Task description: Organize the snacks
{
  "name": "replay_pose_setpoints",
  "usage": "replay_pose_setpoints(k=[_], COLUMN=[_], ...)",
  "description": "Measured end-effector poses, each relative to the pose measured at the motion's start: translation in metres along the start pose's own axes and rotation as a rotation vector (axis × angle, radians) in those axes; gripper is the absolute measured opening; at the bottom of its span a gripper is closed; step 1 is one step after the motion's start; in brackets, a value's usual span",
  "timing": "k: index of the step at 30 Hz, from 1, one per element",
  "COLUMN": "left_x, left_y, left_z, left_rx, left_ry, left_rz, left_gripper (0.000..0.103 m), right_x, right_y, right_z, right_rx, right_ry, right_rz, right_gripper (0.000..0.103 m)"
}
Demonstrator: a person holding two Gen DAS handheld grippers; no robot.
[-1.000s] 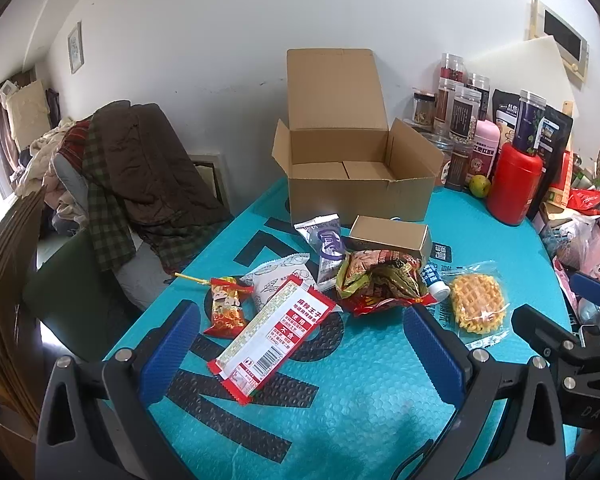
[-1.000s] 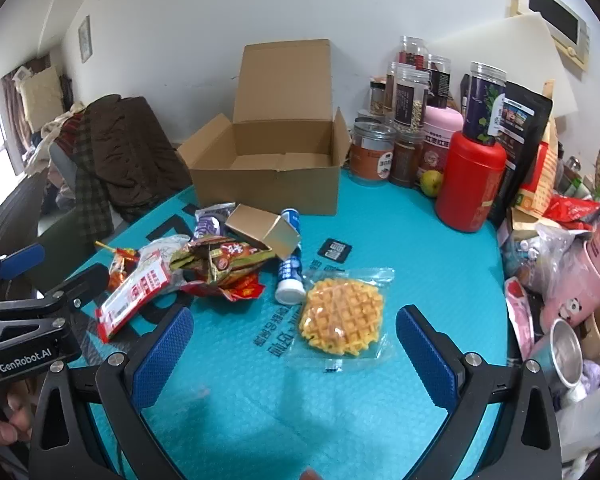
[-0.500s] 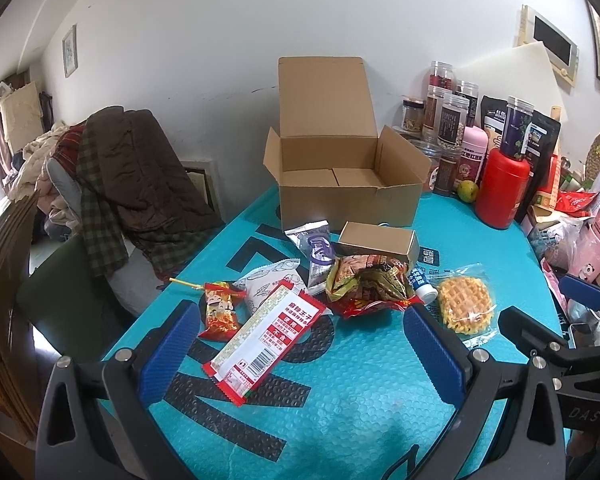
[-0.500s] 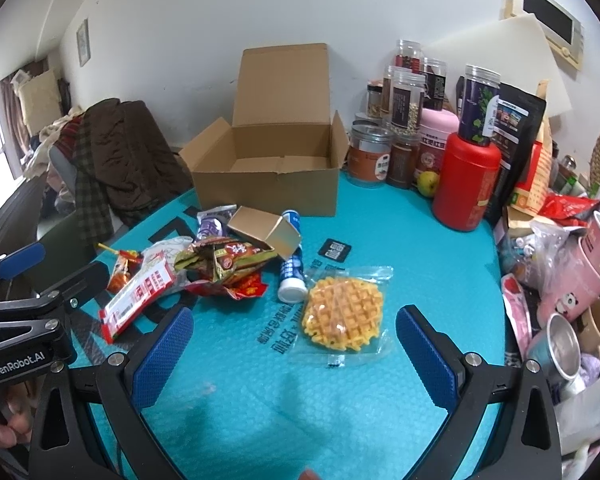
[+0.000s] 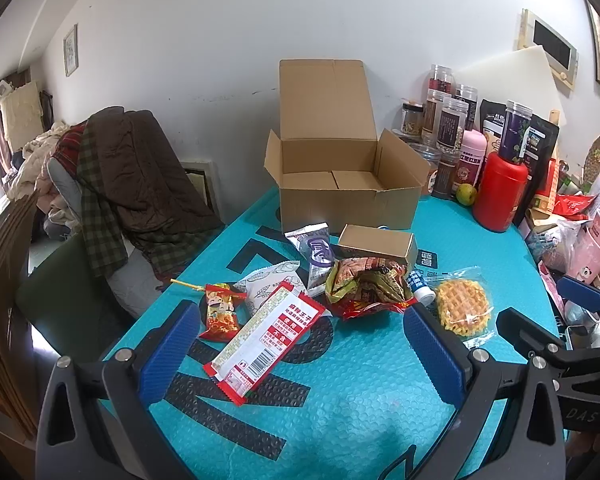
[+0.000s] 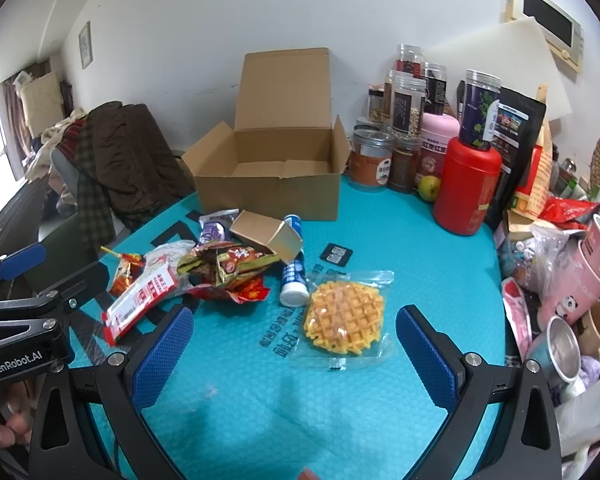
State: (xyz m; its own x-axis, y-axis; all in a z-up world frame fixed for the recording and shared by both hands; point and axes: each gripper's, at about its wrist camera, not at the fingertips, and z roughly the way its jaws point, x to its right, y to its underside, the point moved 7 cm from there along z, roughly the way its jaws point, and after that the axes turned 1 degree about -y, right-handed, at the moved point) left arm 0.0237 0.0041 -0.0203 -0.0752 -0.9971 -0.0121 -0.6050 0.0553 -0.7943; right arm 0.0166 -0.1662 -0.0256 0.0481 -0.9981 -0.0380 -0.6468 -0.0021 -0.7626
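An open cardboard box [image 5: 346, 184] [image 6: 276, 184] stands at the back of the teal table. In front of it lies a pile of snacks: a long red-and-white packet [image 5: 268, 336] [image 6: 138, 304], a small red candy bag [image 5: 220, 312], a purple sachet [image 5: 320, 252], a crumpled red-green bag [image 5: 366, 286] [image 6: 230, 268], a small brown carton [image 5: 376, 242] [image 6: 268, 234], a blue-white tube [image 6: 294, 276] and a wrapped waffle [image 5: 462, 312] [image 6: 346, 316]. My left gripper [image 5: 300, 354] is open above the near table, before the red-and-white packet. My right gripper [image 6: 294, 354] is open just short of the waffle.
Jars, a red canister [image 6: 466, 188], dark pouches and a green fruit [image 6: 428, 188] crowd the back right. Pink cups [image 6: 592, 264] and a metal mug [image 6: 562, 354] line the right edge. A chair piled with clothes [image 5: 128, 184] stands left of the table.
Both grippers have drawn back and risen slightly, so the box and snacks look a little farther away. Nothing on the table has moved.
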Motion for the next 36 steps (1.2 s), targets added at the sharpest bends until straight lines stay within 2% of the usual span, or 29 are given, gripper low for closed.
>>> replay_pose_setpoints(k=[16,24,31,36], left_x=[-0.001,-0.001,-0.001,-0.004], left_y=[0.003,0.006,0.003,0.004], left_z=[-0.022,-0.029,-0.025,-0.011], left_rx=[0.041,0.045,0.048,0.022], left_ry=[0.024,0.060,0.075,0.112], left_rz=[0.014,0.011,0.023,0.012], left_gripper=[0.103,0.103,0.103,0.103], right_x=[-0.009,-0.010,-0.009,-0.009], right_y=[0.011,0.018,0.018,0.014], right_z=[-0.021,-0.023,-0.023,-0.015], right_rx=[0.030,0.029,0.045,0.051], right_ry=[-0.006,-0.014,-0.016,-0.026], right_rz=[-0.006,-0.003,0.003,0.011], right_gripper=[0.103,0.103,0.103,0.103])
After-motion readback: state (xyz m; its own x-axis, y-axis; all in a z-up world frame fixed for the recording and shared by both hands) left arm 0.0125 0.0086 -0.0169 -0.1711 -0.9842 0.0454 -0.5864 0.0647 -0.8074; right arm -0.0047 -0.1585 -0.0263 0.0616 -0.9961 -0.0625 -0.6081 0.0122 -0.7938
